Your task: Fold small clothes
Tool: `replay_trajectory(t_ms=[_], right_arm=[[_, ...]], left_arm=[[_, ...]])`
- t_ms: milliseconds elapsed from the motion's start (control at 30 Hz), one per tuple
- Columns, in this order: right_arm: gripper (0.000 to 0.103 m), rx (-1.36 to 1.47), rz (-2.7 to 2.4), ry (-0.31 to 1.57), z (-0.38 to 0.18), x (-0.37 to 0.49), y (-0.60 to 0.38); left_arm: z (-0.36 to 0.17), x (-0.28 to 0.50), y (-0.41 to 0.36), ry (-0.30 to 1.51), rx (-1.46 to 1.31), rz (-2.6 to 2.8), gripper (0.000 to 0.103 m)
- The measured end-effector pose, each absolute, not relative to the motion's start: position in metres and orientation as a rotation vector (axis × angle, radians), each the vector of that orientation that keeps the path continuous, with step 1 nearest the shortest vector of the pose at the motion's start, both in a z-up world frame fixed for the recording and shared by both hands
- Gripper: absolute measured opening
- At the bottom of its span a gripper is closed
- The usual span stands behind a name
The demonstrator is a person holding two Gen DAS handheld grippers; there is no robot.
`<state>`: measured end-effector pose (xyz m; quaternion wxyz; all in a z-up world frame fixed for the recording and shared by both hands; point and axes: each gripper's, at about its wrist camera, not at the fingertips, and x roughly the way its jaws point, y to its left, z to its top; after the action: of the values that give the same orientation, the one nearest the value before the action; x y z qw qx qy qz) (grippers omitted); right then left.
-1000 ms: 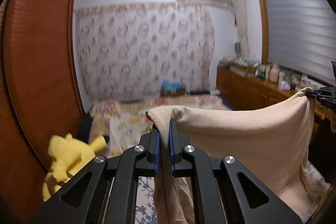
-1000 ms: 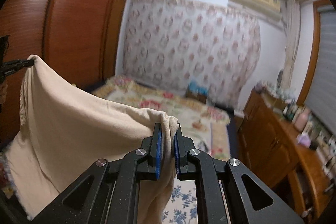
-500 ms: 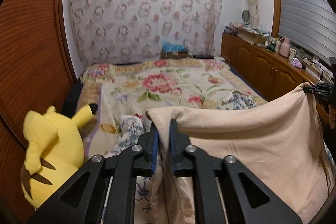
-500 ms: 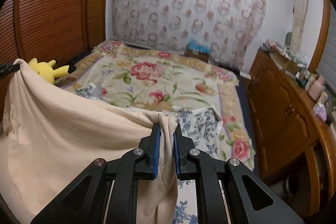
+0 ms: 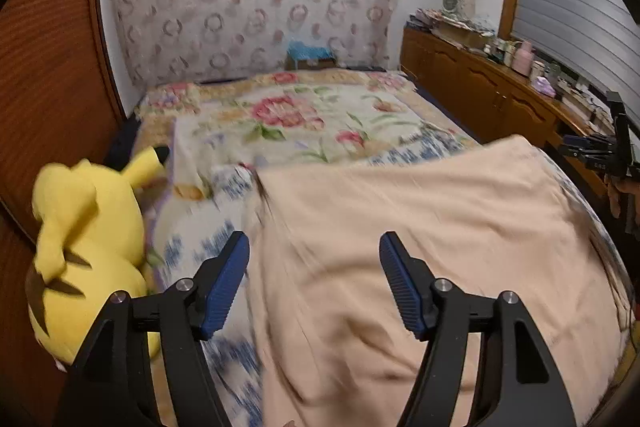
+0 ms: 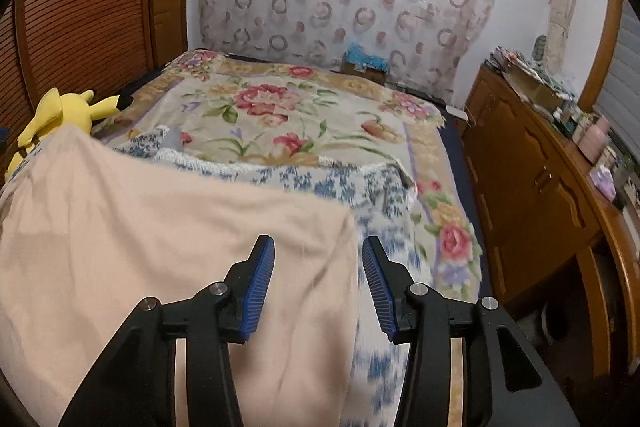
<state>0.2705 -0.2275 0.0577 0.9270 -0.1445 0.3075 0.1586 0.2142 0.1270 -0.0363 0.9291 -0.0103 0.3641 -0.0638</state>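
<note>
**Peach cloth spread flat on the bed, both grippers spread wide**

A peach cloth (image 5: 420,251) is seen laid out over the blue-patterned sheet (image 6: 384,195) at the near end of the bed (image 5: 304,115), lightly creased and blurred in places. The left hand-held gripper (image 5: 314,281) is held wide apart above its left part, nothing between the pads. The right hand-held gripper (image 6: 318,285) is likewise spread, straddling the cloth's right edge. Flowered bedding lies uncovered beyond the far hem. A yellow plush toy (image 5: 84,247) is shown large at the bed's left side only in the left view; the wooden cabinet (image 6: 532,187) is best seen in the right view.
</note>
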Motion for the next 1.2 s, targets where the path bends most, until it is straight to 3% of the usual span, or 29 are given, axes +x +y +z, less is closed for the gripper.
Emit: replay_trajectory(t_ms=[500,767,833,1200], right_arm=[[0.047,-0.234,0.351,0.717,0.036,0.161,-0.262],[0.024,-0.267,0.427,0.765,0.027,0.122,-0.260],[0.005,-0.269,0.431,0.768,0.030,0.120,-0.266],[0.002,-0.219,0.345,0.736,0.056,0.095,-0.327]], left_arm=[[-0.076,0.148,0.101,0.845,-0.019,-0.107,0.069],[-0.094,0.141,0.098,0.894,-0.015,-0.096,0.069],[-0.101,0.142,0.098,0.910,-0.014,-0.095,0.069],[-0.106,0.139,0.096,0.888,0.013,-0.078,0.074]])
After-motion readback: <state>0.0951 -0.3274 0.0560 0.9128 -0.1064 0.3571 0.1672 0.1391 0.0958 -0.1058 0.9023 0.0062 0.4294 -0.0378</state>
